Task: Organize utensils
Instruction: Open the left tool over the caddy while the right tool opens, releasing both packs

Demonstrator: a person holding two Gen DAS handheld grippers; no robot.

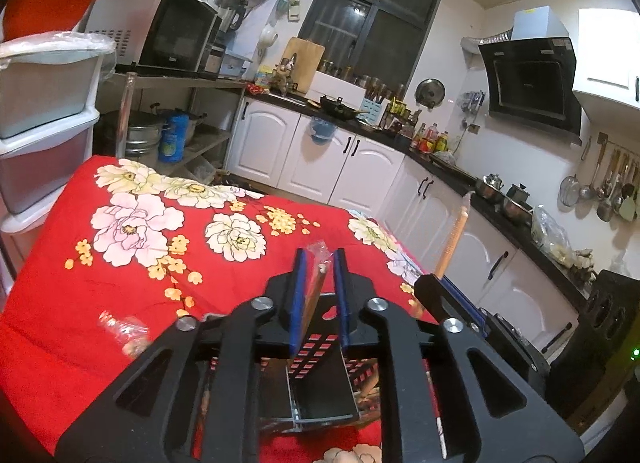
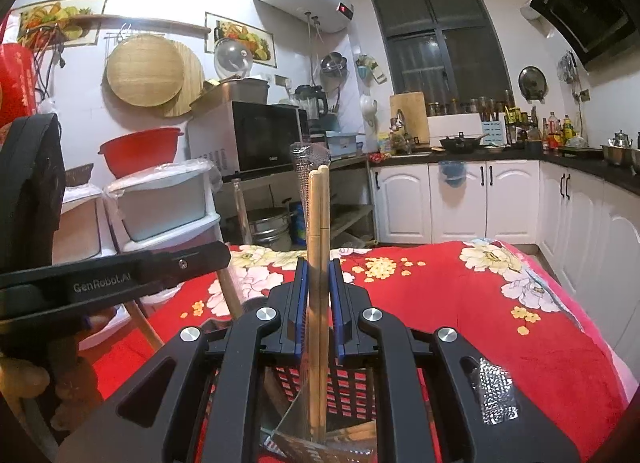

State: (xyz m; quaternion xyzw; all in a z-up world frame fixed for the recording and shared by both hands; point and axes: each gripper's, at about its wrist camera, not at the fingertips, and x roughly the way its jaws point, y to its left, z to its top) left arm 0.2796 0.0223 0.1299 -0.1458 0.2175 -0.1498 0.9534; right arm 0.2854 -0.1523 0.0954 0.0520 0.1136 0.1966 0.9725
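Note:
In the left wrist view my left gripper (image 1: 320,265) has a brown wooden utensil in a clear wrapper (image 1: 318,279) between its blue pads. The utensil leans on the left pad, and a gap shows at the right pad. My right gripper (image 2: 318,269) is shut on a wrapped pair of wooden chopsticks (image 2: 319,223) that stands upright. Both grippers hover over a black slotted utensil basket (image 1: 316,345) (image 2: 348,379) on the red floral cloth (image 1: 120,295). The upright chopsticks (image 1: 452,239) also show at the right of the left wrist view.
A crumpled clear wrapper (image 1: 124,331) lies on the cloth at the left. Stacked plastic drawers (image 1: 44,111) and a microwave (image 1: 176,31) stand beyond the table's left side. White cabinets (image 1: 352,167) under a dark counter run along the back and right.

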